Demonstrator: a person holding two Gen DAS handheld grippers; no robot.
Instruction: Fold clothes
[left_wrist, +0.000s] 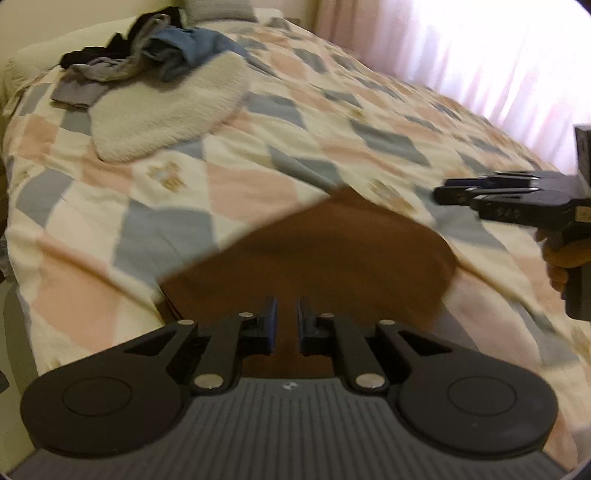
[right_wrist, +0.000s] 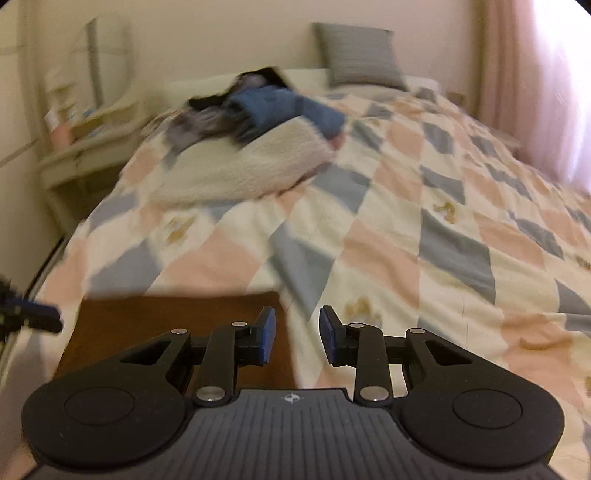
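A brown garment (left_wrist: 314, 258) lies folded flat in a rough rectangle on the patchwork quilt (left_wrist: 258, 122), near the bed's front edge. My left gripper (left_wrist: 286, 325) hovers over its near side, jaws a narrow gap apart with nothing between them. In the left wrist view my right gripper (left_wrist: 454, 194) floats at the right, off the garment's far right corner, in a person's hand (left_wrist: 557, 258). In the right wrist view the right gripper (right_wrist: 297, 336) stands open and empty just past the brown garment's (right_wrist: 166, 325) right edge. The left gripper's tip (right_wrist: 37, 317) shows at the far left.
A heap of dark, grey and blue clothes (left_wrist: 155, 55) lies near the head of the bed, partly on a cream fleece piece (left_wrist: 166, 110). A grey pillow (right_wrist: 360, 55) leans on the wall. A pale nightstand (right_wrist: 85, 147) stands left of the bed, pink curtains (right_wrist: 554, 92) right.
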